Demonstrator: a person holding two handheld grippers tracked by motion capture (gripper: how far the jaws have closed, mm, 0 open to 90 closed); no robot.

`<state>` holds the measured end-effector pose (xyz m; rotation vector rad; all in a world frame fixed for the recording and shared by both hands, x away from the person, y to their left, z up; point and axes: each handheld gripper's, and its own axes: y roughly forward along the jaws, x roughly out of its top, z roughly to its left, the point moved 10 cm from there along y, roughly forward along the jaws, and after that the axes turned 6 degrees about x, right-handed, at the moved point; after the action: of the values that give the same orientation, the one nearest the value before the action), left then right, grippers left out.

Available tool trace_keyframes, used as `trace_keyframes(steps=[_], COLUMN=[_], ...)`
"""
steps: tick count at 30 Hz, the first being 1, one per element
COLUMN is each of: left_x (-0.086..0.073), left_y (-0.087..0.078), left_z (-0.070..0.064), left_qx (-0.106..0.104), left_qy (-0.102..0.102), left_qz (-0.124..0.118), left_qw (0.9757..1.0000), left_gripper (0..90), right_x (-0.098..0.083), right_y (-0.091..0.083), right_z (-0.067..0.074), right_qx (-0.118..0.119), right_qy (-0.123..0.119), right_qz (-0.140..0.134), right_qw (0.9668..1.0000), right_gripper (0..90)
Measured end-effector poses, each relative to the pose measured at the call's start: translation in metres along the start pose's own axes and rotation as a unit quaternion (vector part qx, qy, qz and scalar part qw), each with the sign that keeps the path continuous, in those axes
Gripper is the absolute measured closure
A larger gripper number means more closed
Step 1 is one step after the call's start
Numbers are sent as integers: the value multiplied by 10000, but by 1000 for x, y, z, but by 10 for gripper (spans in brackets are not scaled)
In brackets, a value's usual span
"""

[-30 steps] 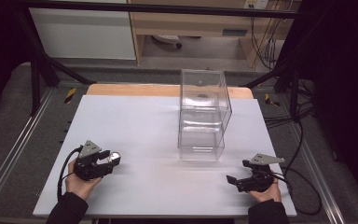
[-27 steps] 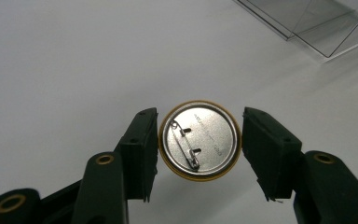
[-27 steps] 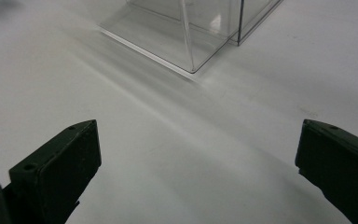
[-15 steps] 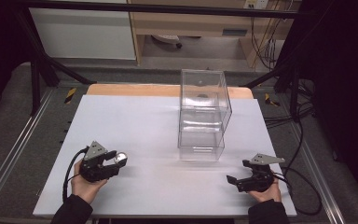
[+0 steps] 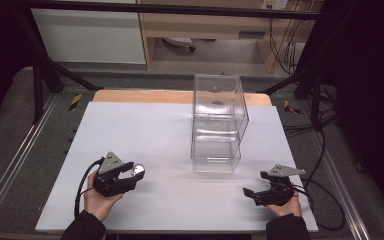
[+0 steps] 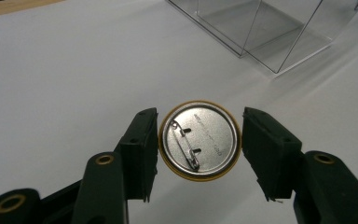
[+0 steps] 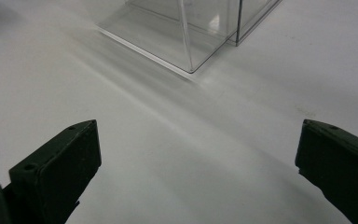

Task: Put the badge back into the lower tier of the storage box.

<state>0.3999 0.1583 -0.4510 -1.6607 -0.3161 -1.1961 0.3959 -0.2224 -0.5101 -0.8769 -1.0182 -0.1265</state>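
A round pin badge, its silver back and safety pin facing the camera, is clamped by its gold rim between the jaws of my left gripper. In the high view that badge sits at the tip of the left gripper, held a little above the white table at the front left. My right gripper rests at the front right, jaws wide apart with nothing between them. A clear plastic box stands upright at the table's middle right, its open front facing the person.
The white tabletop has a wooden strip along its far edge. Black frame legs and cables lie off the right side. A cabinet stands behind the table.
My left gripper has carried the badge rightward and slightly up, toward the table's middle. The right gripper has stayed put.
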Motion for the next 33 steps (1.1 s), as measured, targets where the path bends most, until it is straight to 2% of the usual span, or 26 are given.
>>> trace_keyframes(steps=[14,15,16,17,18,33], left_x=[13,14,18,19,18,41], left_y=[3,3,5,5,4,12], left_z=[-15,-16,-15,-15,-19,-37], left_qx=[-105,-119,-87,-87,-137,-296], left_qy=[-1,16,146,135,13,43], left_qz=[-80,-71,-174,-165,-86,-233], left_qw=[9999,9999,9997,9997,9999,9993], left_gripper=[462,462,462,462,462,462], right_x=[0,0,0,0,0,-1], right_y=[0,0,0,-1,-1,-1], right_z=[0,0,0,0,0,0], right_qx=[-14,-16,-17,-17,-17,-22], right_qy=[-3,-2,-5,-4,-8,-15], right_qz=[6,11,10,8,9,15], right_qw=[10000,10000,10000,10000,10000,10000], right_gripper=[7,7,7,7,7,7])
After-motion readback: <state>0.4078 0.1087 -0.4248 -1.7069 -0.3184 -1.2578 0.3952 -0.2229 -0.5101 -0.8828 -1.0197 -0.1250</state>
